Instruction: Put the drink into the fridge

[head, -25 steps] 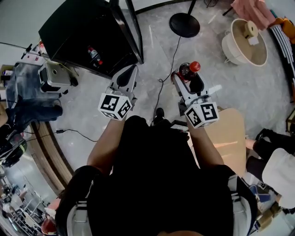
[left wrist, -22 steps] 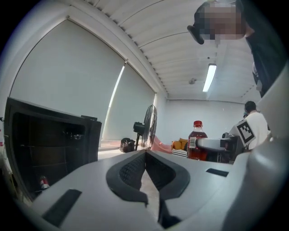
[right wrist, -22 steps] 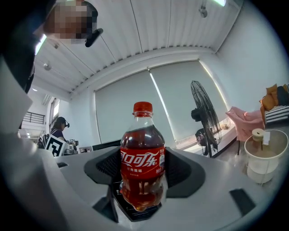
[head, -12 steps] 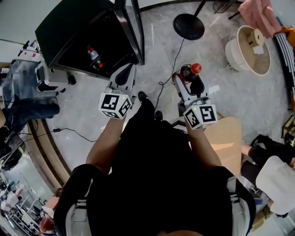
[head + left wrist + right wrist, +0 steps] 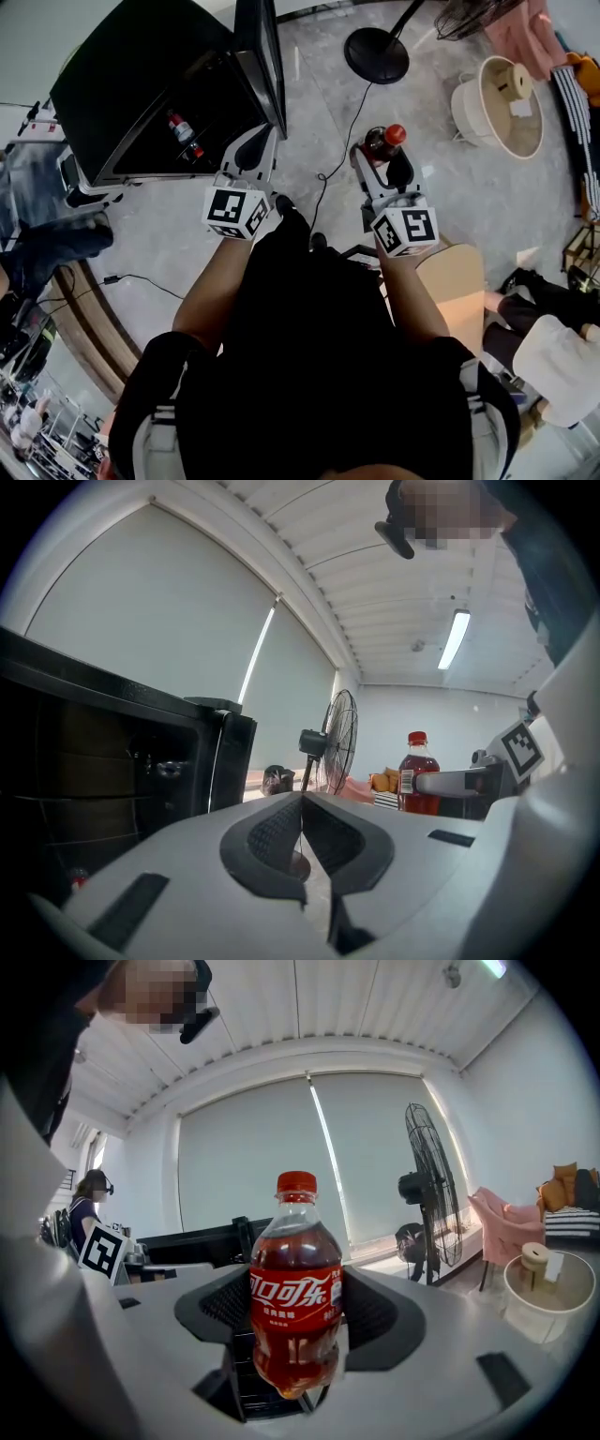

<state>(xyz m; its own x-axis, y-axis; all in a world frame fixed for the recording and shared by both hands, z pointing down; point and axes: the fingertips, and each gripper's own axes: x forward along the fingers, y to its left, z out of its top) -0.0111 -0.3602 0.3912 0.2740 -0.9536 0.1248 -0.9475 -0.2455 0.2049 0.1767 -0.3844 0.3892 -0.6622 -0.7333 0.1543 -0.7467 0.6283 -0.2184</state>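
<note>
A cola bottle (image 5: 294, 1283) with a red cap and red label stands upright between the jaws of my right gripper (image 5: 292, 1316), which is shut on it. In the head view the cola bottle (image 5: 382, 141) shows at the tip of the right gripper (image 5: 377, 159). My left gripper (image 5: 251, 155) is shut with nothing in it, its jaws touching in the left gripper view (image 5: 302, 832). The black fridge (image 5: 150, 84) stands at the upper left with its door (image 5: 261, 56) open. A small bottle (image 5: 180, 131) sits inside. The left gripper is just in front of the opening.
A fan base (image 5: 376, 54) and cable lie on the marble floor ahead. A cream tub (image 5: 495, 103) stands to the right. A wooden stool (image 5: 457, 291) is near my right side. A trolley with equipment (image 5: 52, 178) is at the left.
The view has shifted so the fridge sits closer and more to the left. Both grippers keep their hold and places relative to me.
</note>
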